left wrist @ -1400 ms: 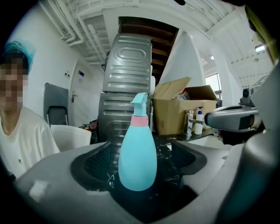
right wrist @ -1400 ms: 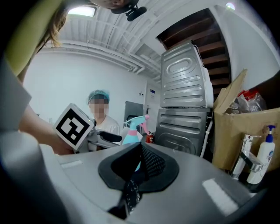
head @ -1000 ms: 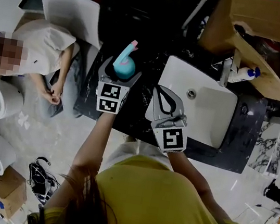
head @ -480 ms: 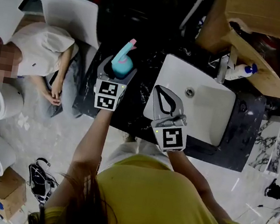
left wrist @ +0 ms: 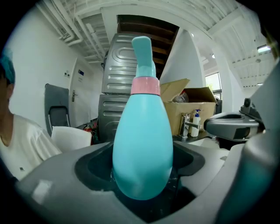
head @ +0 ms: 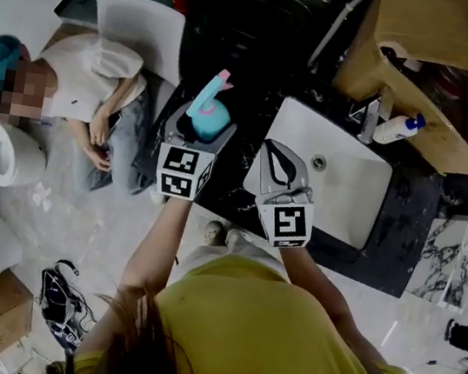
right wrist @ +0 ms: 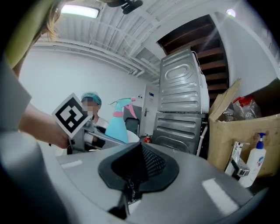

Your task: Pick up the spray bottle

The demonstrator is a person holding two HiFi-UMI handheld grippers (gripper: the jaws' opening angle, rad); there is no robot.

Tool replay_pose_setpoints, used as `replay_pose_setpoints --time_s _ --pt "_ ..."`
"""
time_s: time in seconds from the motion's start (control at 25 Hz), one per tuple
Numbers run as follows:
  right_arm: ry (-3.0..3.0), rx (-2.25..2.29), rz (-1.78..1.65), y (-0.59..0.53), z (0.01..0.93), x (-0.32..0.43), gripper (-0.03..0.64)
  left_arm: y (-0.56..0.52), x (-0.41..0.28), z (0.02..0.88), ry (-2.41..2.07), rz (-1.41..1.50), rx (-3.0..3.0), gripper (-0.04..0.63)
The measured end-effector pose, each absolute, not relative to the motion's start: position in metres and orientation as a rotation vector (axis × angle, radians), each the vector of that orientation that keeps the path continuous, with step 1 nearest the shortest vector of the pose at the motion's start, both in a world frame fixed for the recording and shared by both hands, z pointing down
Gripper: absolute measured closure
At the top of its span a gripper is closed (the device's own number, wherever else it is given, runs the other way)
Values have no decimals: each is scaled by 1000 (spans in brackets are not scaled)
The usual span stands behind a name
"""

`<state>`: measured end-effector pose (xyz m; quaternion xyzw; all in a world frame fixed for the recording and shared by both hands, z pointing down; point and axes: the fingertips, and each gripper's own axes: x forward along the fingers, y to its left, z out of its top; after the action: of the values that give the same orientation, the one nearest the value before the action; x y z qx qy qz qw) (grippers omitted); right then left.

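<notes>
The spray bottle is teal with a pink collar and trigger. My left gripper is shut on its round body and holds it upright above the dark marbled counter. In the left gripper view the spray bottle fills the space between the grey jaws, its neck pointing up. My right gripper hovers over the sink's left edge with its jaws shut and nothing in them. In the right gripper view the spray bottle shows at the left, beside the left gripper's marker cube.
A white sink with a tap and a white pump bottle lies right of the grippers. A cardboard box stands behind it. A person sits on the floor at the left, near a white chair.
My left gripper's jaws have closed on the spray bottle and lifted it off the counter. The right gripper has stayed where it was.
</notes>
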<state>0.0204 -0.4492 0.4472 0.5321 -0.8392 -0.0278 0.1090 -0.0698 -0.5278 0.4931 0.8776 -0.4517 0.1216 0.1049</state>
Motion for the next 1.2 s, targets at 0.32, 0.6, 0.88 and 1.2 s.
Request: replay_pose_setpoints --time_s 0.32,0.6,0.88,1.2 --pt "-2475 1590 -101 -436 430 21 615 -476 -89 454 -1438 329 2576 199" --pt "-2485 1625 -126 -413 415 22 617 -441 -97 428 -1494 283 2595 198" --pt "-2483 1613 -145 -400 409 18 617 -427 -98 416 -1497 254 2609 196" --pt "-2465 1611 -140 -394 413 19 617 -420 -97 418 -1479 255 2606 196"
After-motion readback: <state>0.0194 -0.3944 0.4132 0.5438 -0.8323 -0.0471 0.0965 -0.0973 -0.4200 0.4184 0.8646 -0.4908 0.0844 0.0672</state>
